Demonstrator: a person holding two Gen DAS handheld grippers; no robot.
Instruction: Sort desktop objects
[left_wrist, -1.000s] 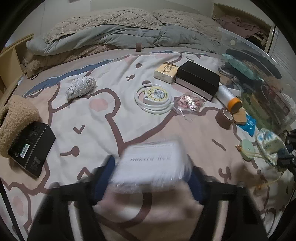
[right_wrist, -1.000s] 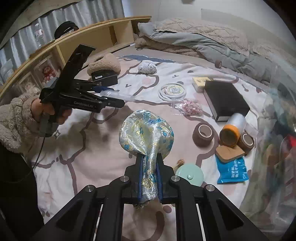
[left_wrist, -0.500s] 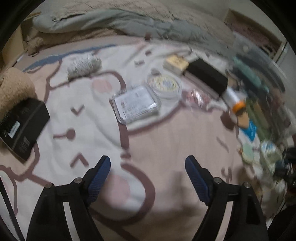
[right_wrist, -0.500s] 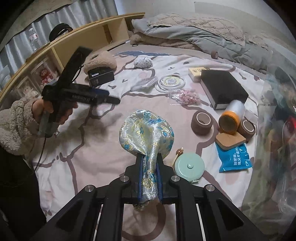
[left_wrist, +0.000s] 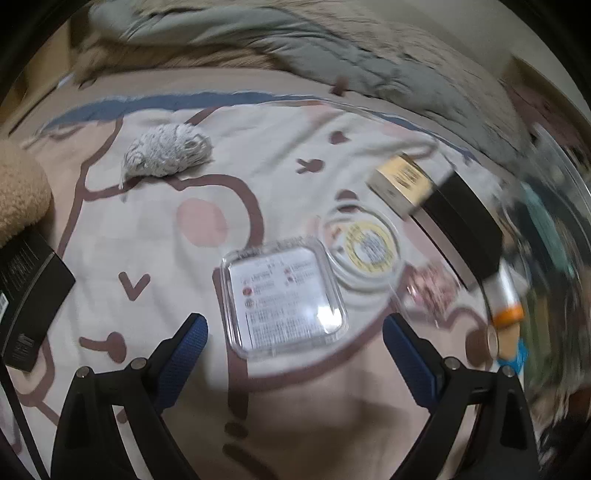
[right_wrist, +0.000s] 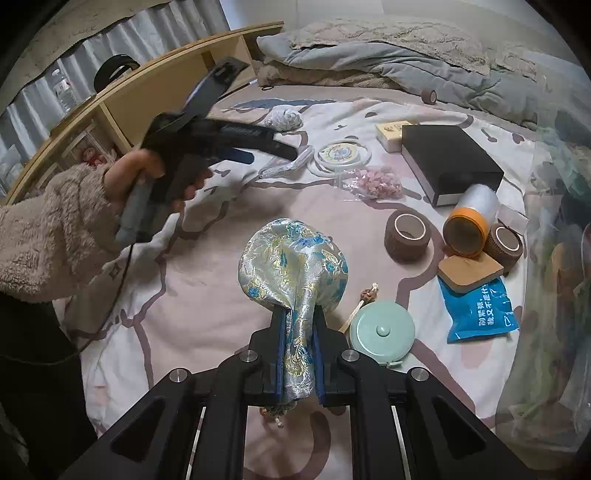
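Observation:
My left gripper is open and empty, its blue pads wide apart just short of a clear flat plastic case lying on the bedspread. The case also shows edge-on in the right wrist view. My right gripper is shut on a blue and gold brocade pouch and holds it above the bedspread. The left gripper also shows in the right wrist view, held by a hand in a fleece sleeve.
On the bedspread lie a round cable coil, a bag of pink beads, a black box, brown tape rolls, an orange-capped roll, a mint round case, a blue packet. A clear bin stands right.
My left gripper opened and let go of the clear plastic case, which now lies on the bedspread beside the cable coil. The right gripper still holds the pouch.

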